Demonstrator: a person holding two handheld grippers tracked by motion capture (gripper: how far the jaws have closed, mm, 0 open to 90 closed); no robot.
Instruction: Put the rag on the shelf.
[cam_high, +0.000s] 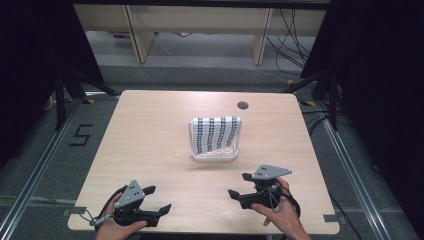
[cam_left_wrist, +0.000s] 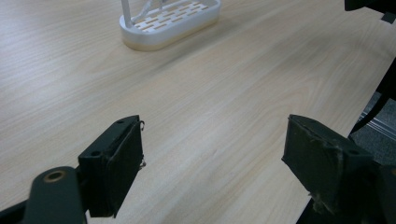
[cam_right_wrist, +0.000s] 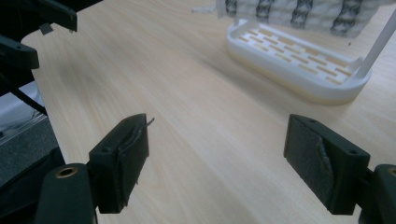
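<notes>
The table (cam_high: 150, 150) is bare wood. At its middle sits a white slotted rack (cam_high: 214, 154) with a patterned cloth (cam_high: 217, 132) draped over its rail: soft and light, probably best pinched at a hanging edge. Nearer than the rack, left gripper (cam_high: 156, 199) and right gripper (cam_high: 239, 185) both gape, holding nothing. The gripper views show the slotted base; the high view shows the whole cloth.
</notes>
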